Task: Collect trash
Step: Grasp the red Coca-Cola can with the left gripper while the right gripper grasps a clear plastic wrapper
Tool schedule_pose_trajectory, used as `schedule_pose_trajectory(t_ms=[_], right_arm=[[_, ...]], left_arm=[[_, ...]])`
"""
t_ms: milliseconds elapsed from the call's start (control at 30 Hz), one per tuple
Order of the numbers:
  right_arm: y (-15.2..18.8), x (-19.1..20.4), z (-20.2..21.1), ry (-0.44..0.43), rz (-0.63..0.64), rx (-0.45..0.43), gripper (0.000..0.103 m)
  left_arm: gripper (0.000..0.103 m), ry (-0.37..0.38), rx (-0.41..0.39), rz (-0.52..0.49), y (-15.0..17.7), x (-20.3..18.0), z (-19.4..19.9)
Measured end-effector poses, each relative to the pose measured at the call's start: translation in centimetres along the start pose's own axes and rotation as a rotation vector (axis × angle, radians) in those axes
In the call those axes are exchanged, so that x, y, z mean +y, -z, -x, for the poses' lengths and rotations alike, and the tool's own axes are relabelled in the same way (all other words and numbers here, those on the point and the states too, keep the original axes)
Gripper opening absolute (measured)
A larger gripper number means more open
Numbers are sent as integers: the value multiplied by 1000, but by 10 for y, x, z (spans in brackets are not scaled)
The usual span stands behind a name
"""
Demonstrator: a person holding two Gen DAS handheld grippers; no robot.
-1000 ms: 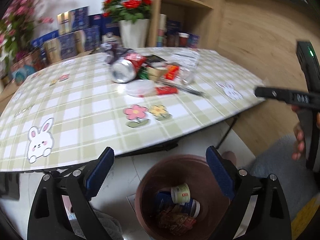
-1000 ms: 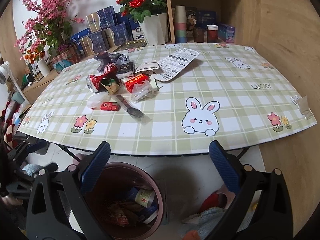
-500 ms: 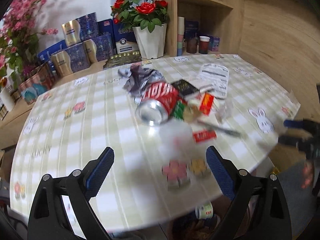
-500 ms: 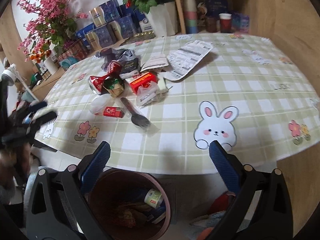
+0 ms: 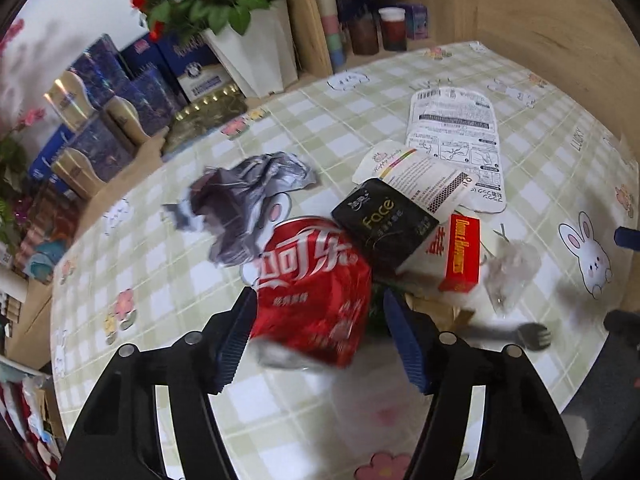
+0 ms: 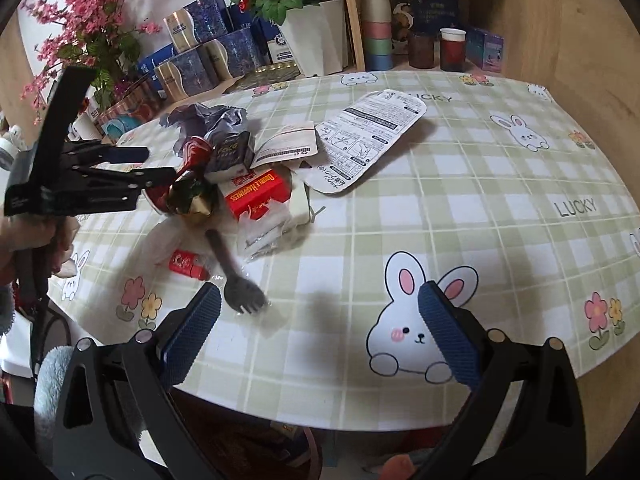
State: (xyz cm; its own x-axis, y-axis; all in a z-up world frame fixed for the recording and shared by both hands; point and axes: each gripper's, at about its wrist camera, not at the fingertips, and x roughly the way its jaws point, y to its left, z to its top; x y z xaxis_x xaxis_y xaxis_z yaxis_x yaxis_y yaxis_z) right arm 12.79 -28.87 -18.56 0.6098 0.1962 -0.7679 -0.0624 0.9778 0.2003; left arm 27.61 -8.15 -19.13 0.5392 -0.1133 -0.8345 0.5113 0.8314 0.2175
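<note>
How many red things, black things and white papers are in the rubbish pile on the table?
Red: 3 (cola can, box, small packet)
Black or dark: 2 (tissue pack, fork)
White papers: 2 (big card, leaflet)
Total: 7

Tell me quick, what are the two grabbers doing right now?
Left gripper: open, jaws just closing around the red can, not gripping it yet.
Right gripper: open, holding nothing.
</note>
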Motion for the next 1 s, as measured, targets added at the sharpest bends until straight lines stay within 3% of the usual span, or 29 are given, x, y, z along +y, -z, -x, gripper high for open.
schedule_pose_trajectory(t_ms=[267,333,533,767,1000], right_arm=[[1,-8,-10,-7,-10,15,97],[2,-9,-10,-8,-16,17,97],[1,-7,-6,-9,-4,16,97],[1,4,-4,-9,21,15,97],[2,15,-5,-9,45,23,97]], left_arm=[[51,-24,62,-42,-9,-8,-27],[28,-2,69,-40,-11,-6,-29],[13,26,30,12,-9,14,-4],[7,104,-4,274,24,80,28],[8,200,7,387,60,102,29]])
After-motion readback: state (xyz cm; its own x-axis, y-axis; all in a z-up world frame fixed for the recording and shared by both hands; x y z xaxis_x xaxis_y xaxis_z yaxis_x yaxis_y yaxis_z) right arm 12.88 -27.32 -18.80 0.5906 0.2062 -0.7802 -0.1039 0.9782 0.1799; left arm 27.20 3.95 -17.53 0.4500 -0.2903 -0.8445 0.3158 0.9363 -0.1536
